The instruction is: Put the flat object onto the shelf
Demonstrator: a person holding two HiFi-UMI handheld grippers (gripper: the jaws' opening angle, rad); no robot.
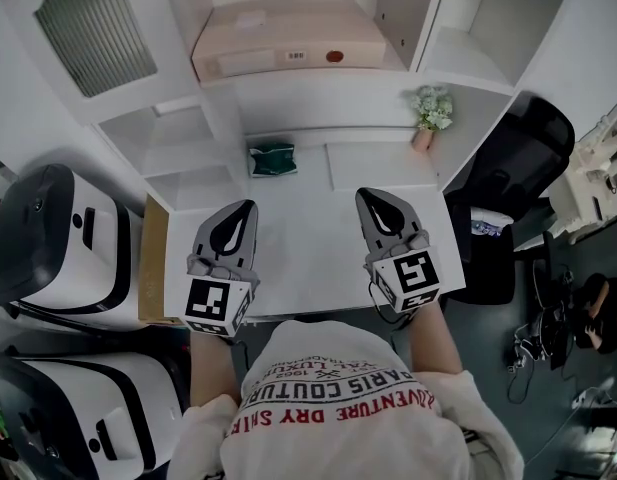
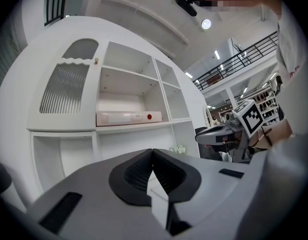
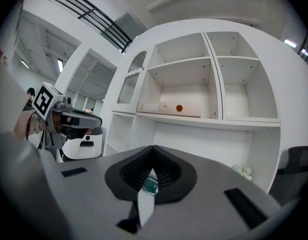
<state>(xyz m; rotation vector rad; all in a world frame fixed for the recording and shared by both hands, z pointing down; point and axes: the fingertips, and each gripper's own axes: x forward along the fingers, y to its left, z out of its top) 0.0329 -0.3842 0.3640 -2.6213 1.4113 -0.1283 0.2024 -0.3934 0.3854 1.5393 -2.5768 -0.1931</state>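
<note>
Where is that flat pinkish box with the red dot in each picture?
Head view: flat box, top centre.
Left gripper view: flat box, left of centre, at mid height.
Right gripper view: flat box, centre, at mid height.
Shared landmark: white flowers, lower right of it.

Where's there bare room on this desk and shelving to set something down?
The desktop is bare in front of the green object. The cubby right of the flat box is empty too. The flat box fills its own shelf; the flower pot sits back right.
</note>
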